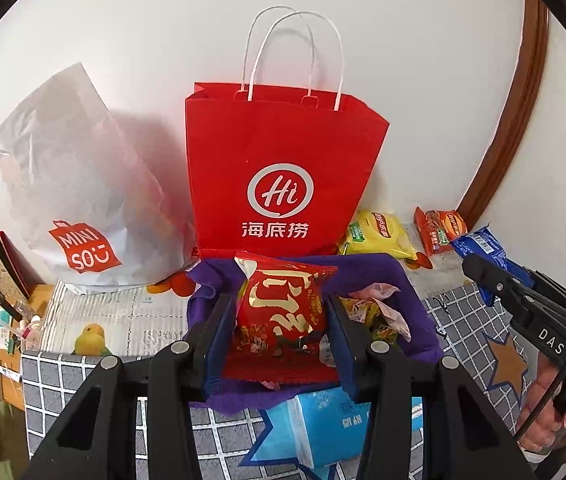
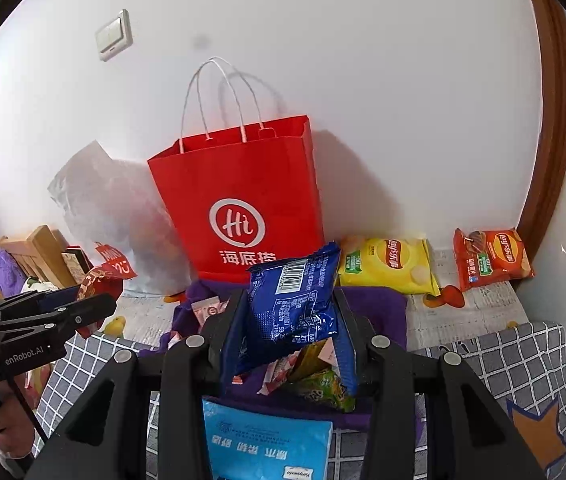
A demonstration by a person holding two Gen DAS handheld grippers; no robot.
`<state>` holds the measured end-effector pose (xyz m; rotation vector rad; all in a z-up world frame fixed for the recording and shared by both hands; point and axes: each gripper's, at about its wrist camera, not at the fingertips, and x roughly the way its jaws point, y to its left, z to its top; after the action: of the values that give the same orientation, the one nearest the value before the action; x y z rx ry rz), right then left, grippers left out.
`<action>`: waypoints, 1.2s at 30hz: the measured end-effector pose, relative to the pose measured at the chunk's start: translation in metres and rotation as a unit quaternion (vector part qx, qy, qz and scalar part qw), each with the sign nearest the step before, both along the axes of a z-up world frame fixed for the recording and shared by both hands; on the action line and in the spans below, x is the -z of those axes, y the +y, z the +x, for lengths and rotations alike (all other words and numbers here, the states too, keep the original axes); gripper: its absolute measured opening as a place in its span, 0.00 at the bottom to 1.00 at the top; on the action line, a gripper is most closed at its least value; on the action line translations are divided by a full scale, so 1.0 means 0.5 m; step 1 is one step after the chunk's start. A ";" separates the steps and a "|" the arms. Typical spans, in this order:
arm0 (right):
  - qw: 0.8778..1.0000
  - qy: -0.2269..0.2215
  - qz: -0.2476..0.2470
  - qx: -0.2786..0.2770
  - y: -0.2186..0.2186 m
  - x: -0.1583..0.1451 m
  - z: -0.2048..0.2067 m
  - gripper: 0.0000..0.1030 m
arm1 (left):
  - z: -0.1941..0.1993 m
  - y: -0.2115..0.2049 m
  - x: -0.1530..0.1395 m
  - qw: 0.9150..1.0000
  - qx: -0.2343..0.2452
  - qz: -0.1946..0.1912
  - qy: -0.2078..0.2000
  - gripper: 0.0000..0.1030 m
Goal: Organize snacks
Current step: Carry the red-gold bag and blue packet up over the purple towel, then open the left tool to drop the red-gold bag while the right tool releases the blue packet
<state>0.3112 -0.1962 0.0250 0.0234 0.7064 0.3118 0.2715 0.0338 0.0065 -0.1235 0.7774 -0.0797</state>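
Note:
My left gripper [image 1: 279, 304] is shut on a red snack packet with gold lettering [image 1: 279, 316], held above a purple fabric basket [image 1: 415, 312] that contains several small wrapped snacks. My right gripper [image 2: 289, 300] is shut on a blue snack packet [image 2: 295, 304] over the same purple basket [image 2: 383, 308]. A tall red paper bag with white handles [image 1: 283, 168] stands upright against the wall just behind the basket. In the right wrist view the left gripper [image 2: 83, 304] shows at the left with its red packet [image 2: 97, 280]. In the left wrist view the right gripper [image 1: 483, 276] shows at the right with its blue packet [image 1: 481, 244].
A yellow chip bag [image 2: 391, 268] and an orange chip bag [image 2: 491, 260] lie by the wall to the right. A white plastic shopping bag [image 1: 71, 200] leans to the left of the red bag. A light blue tissue pack [image 2: 267, 444] lies in front of the basket. A brown door frame [image 2: 555, 120] stands at the right.

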 end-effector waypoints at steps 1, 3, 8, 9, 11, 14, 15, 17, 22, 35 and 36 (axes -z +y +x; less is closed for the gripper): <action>1.000 0.004 0.002 0.001 -0.003 0.005 0.006 0.39 | 0.006 0.000 0.005 1.000 0.000 0.000 0.002 0.42; 1.000 0.013 0.006 0.005 -0.009 0.016 0.019 0.39 | 0.018 0.000 0.014 1.000 0.000 0.000 0.008 0.42; 1.000 0.024 0.005 0.007 -0.015 0.032 0.046 0.39 | 0.046 -0.003 0.023 1.000 0.003 0.006 0.010 0.42; 1.000 0.024 0.003 0.007 -0.015 0.033 0.052 0.39 | 0.051 -0.004 0.022 1.000 0.004 0.007 0.009 0.42; 1.000 0.023 0.001 0.005 -0.014 0.032 0.060 0.39 | 0.062 -0.004 0.022 1.000 0.004 0.010 0.008 0.42; 1.000 0.020 0.001 0.003 -0.010 0.029 0.072 0.39 | 0.077 -0.004 0.026 1.000 0.003 0.017 0.010 0.42; 1.000 0.019 0.002 0.004 -0.010 0.029 0.075 0.39 | 0.082 -0.004 0.028 1.000 0.004 0.018 0.011 0.42; 1.000 0.019 0.003 0.001 -0.009 0.032 0.082 0.39 | 0.090 -0.003 0.033 1.000 0.007 0.020 0.013 0.42; 1.000 0.030 -0.007 0.002 -0.009 0.056 0.100 0.40 | 0.108 0.005 0.049 1.000 0.008 0.013 0.017 0.42; 0.998 0.063 -0.019 -0.002 -0.017 0.121 0.140 0.40 | 0.145 0.022 0.109 0.999 0.010 -0.011 0.044 0.42; 0.998 0.066 -0.023 -0.004 -0.015 0.127 0.142 0.40 | 0.147 0.019 0.113 0.999 0.012 -0.012 0.047 0.42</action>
<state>0.3824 -0.2037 -0.0385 -0.0023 0.8446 0.3027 0.3452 0.0435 -0.0499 -0.1407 0.8711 -0.1069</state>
